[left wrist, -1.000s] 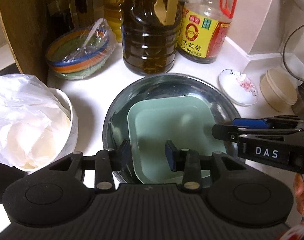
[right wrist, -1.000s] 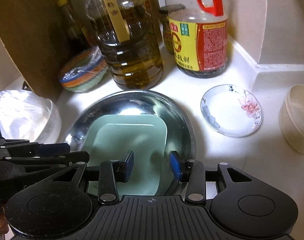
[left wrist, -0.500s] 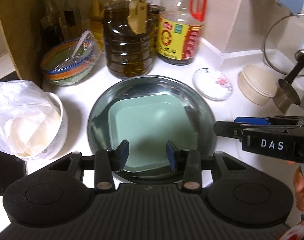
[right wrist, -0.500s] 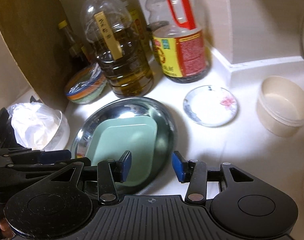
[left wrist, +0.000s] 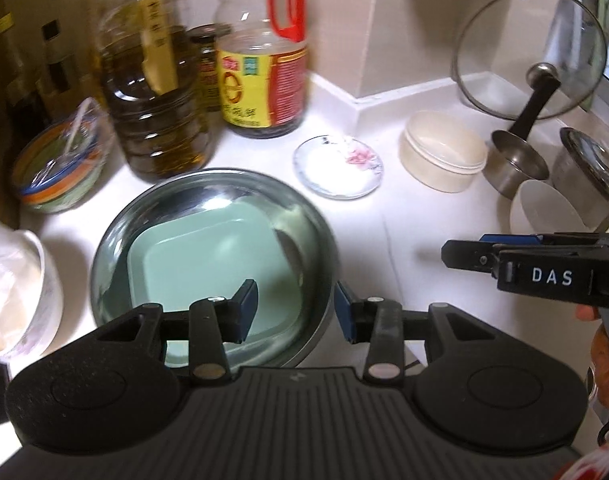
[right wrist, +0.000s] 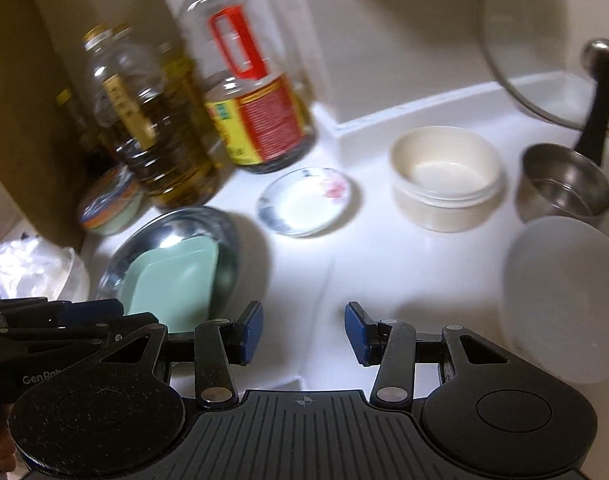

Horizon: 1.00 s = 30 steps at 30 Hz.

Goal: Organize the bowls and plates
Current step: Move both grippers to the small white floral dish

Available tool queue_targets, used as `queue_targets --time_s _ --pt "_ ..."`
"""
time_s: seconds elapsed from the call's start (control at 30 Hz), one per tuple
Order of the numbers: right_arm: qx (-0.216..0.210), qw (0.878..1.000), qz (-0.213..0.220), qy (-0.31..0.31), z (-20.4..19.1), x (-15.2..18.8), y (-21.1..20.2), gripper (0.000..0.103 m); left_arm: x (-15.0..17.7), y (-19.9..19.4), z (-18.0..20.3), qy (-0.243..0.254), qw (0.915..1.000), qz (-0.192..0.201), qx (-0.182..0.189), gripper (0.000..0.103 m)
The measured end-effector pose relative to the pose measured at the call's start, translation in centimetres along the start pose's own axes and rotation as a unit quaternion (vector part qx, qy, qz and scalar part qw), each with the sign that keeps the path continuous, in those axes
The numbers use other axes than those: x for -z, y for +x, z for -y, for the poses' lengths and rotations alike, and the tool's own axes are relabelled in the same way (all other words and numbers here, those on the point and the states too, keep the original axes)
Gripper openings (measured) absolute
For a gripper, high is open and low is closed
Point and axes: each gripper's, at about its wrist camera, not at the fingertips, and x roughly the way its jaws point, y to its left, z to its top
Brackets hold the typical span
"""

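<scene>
One green plate [left wrist: 208, 256], one saucer [left wrist: 338, 168].

Square plate [left wrist: 208, 256] sits in steel pan [left wrist: 116, 240]. Saucer [left wrist: 338, 170] at pan's 2 o'clock, tub [left wrist: 442, 156] at saucer's 3, bottles [left wrist: 260, 60] at pan's 12.

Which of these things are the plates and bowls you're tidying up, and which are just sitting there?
For the job:
green square plate
metal dish under it
flowered saucer
cream bowl
white bowl
striped bowl

Just sitting there:
oil bottle
red-handled sauce bottle
glass lid
steel measuring cup
</scene>
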Motion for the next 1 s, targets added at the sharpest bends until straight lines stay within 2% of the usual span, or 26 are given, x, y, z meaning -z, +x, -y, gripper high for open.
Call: queue_targets --time_s 0.27,0.63,1.0 --pt "0.015 0.999 0.005 0.028 1.6 -0.7 0.4 0.046 -1.6 1.2 0.8 0.028 0.9995 0.004 0.011 0.041" --pt "0.021 0.999 0.016 0.031 1.7 -2.7 2.3 0.046 -4.1 3.6 0.4 0.044 0.9987 0.006 0.025 0.041" --pt "0.030 0.999 0.019 0.028 1.7 -4.4 4.7 0.046 -6.1 5.7 -0.2 0.057 0.9981 0.009 0.022 0.042"
